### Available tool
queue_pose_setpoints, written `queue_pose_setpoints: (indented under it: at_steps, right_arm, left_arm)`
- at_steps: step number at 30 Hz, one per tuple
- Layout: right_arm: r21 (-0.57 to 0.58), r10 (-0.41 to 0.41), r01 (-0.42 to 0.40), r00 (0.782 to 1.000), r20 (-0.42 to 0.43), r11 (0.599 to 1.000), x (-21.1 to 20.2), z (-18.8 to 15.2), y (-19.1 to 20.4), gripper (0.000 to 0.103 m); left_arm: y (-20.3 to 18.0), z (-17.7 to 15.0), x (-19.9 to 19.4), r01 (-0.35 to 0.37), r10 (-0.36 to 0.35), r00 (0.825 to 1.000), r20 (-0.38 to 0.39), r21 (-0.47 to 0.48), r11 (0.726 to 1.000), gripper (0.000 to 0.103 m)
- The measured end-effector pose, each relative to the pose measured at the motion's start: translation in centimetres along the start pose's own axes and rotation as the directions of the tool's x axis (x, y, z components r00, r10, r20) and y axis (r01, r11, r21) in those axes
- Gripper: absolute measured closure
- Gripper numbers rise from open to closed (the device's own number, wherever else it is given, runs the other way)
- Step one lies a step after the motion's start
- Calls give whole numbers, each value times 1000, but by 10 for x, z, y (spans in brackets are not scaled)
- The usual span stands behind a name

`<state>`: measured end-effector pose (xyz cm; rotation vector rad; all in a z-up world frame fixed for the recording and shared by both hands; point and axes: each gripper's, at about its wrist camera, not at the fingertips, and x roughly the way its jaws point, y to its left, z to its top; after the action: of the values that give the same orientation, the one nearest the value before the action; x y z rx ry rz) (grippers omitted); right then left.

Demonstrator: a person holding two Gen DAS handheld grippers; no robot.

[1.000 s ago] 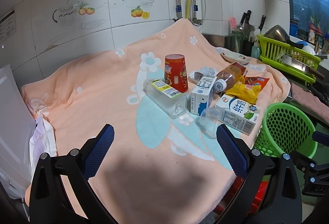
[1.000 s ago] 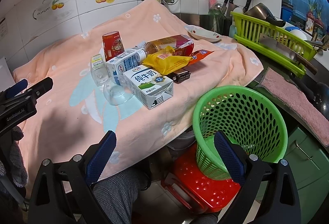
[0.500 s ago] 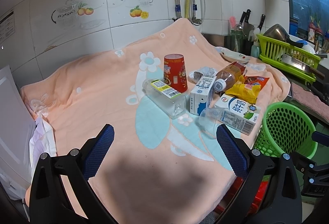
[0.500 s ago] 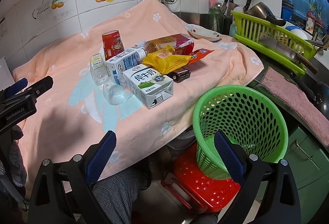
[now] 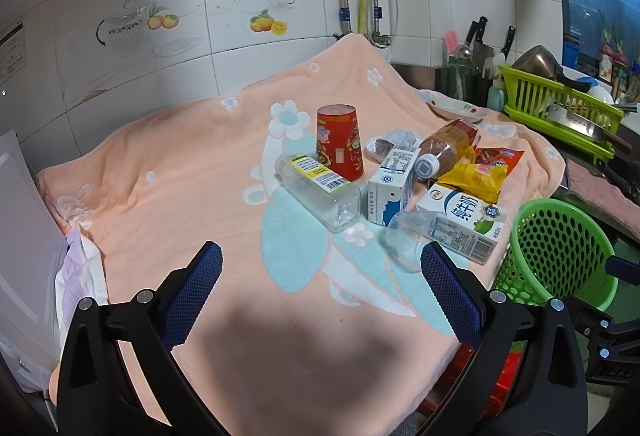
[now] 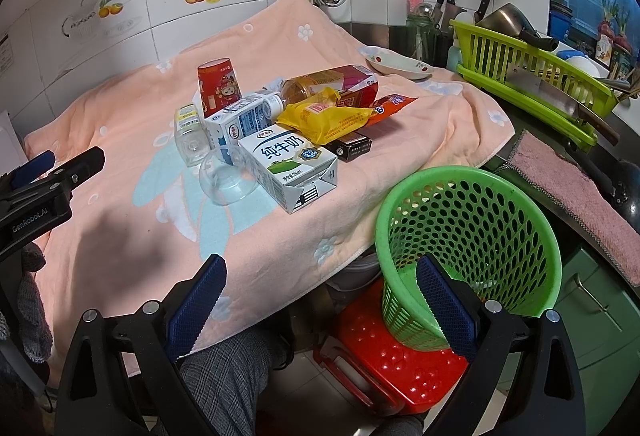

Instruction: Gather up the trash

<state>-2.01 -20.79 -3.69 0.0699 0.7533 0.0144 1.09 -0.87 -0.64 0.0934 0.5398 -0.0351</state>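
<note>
Trash lies clustered on the peach towel [image 5: 192,172]: a red paper cup [image 5: 340,142] upside down, a clear square bottle [image 5: 320,192] on its side, a small blue-white carton [image 5: 390,182], a larger milk carton [image 5: 464,222], a clear plastic cup [image 5: 404,236], a tea bottle [image 5: 448,146] and a yellow wrapper [image 5: 472,176]. The green mesh basket [image 6: 468,236] stands empty on a red stool [image 6: 400,360] at the towel's right edge. My left gripper [image 5: 320,284] is open, short of the pile. My right gripper [image 6: 320,296] is open, low, between the towel edge and the basket.
A green dish rack [image 6: 532,64] with a pot and a cleaver sits at the right. A pink cloth [image 6: 576,192] lies on the counter edge. A dish [image 6: 400,66], knives and pipes are at the back. My trouser leg [image 6: 224,368] is below the towel.
</note>
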Motion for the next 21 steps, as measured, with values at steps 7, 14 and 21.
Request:
queue_pose_setpoints:
  at_steps: [7,14,21]
  right_arm:
    - [0,-7,7,1000,-3,1000,4,3,0,10]
    - [2,-13,13,1000,-6,1000,5,8,-2,10]
    - [9,-26,26,1000,-4,1000,5,14,-2,10]
  left_arm:
    - [-2,3,5,8,-8,1000,-10,0,1000,5]
    - [0,8,9,19,-19,1000,-12,0,1000,5]
    - [3,12,12,28,-28,1000,-14,-1,1000,5]
